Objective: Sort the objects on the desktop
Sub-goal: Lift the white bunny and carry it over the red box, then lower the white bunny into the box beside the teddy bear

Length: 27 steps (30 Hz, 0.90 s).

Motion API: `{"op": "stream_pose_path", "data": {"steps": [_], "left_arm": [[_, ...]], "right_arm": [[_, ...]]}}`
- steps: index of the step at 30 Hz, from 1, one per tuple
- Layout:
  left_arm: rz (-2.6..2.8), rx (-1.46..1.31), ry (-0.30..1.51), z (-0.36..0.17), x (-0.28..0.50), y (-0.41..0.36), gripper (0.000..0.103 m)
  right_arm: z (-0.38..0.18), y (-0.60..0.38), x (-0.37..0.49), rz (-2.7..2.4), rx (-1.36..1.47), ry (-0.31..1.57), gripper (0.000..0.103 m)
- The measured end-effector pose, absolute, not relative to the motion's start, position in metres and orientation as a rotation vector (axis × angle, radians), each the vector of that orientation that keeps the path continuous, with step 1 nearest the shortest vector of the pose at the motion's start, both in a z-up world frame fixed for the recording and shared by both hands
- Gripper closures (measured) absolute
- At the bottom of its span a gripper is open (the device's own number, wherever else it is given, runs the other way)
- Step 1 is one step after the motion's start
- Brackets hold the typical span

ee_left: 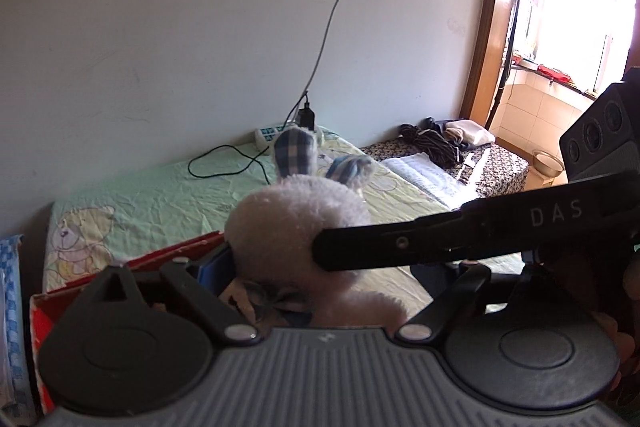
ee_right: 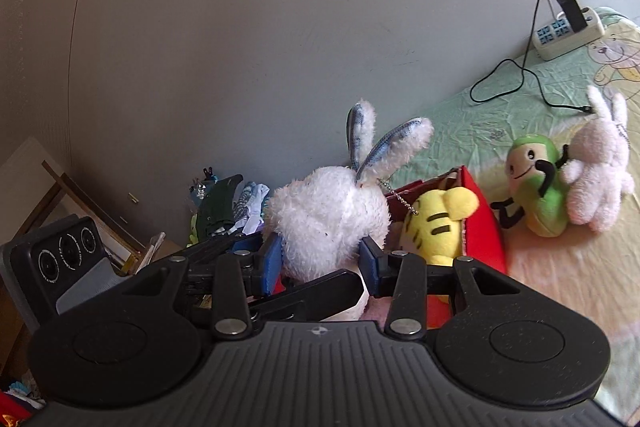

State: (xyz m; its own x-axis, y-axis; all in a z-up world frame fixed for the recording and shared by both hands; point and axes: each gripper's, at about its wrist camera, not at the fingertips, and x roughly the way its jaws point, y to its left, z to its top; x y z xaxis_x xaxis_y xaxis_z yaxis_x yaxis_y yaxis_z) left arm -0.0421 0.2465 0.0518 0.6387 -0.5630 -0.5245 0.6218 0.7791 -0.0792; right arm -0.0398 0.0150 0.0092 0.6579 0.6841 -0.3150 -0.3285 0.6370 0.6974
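A white plush bunny point(ee_right: 324, 223) with blue-checked ears hangs over the open red box point(ee_right: 480, 227). My right gripper point(ee_right: 320, 261) is shut on its body, one blue pad pressed into each side. In the left wrist view the bunny point(ee_left: 296, 215) fills the middle, and a black finger of the right gripper point(ee_left: 400, 243) presses its head from the right. My left gripper point(ee_left: 320, 279) is spread open around the bunny's lower body; only its left blue pad point(ee_left: 218, 263) shows. A yellow striped tiger plush point(ee_right: 440, 223) lies in the box.
A green plush point(ee_right: 536, 183) and a pale pink bunny point(ee_right: 600, 167) sit on the bed sheet point(ee_right: 500, 115) right of the box. A power strip point(ee_right: 568, 35) with a black cable lies by the wall. Clothes and clutter point(ee_right: 232, 207) are piled left of the bed.
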Motion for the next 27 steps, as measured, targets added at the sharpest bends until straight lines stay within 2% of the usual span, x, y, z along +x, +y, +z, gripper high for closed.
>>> {"op": "stream_pose_path", "data": {"steps": [12, 20, 27], "left_arm": [[-0.624, 0.12, 0.635, 0.007, 0.017, 0.311, 0.011], [-0.626, 0.171, 0.733, -0.03, 0.049, 0.324, 0.012], [-0.602, 0.211, 0.817, -0.041, 0.06, 0.319, 0.011]], "right_arm": [[-0.027, 0.095, 0.0, 0.594, 0.589, 0.62, 0.059], [-0.049, 0.126, 0.016, 0.48, 0.495, 0.628, 0.06], [-0.053, 0.14, 0.019, 0.432, 0.446, 0.622, 0.061]]}}
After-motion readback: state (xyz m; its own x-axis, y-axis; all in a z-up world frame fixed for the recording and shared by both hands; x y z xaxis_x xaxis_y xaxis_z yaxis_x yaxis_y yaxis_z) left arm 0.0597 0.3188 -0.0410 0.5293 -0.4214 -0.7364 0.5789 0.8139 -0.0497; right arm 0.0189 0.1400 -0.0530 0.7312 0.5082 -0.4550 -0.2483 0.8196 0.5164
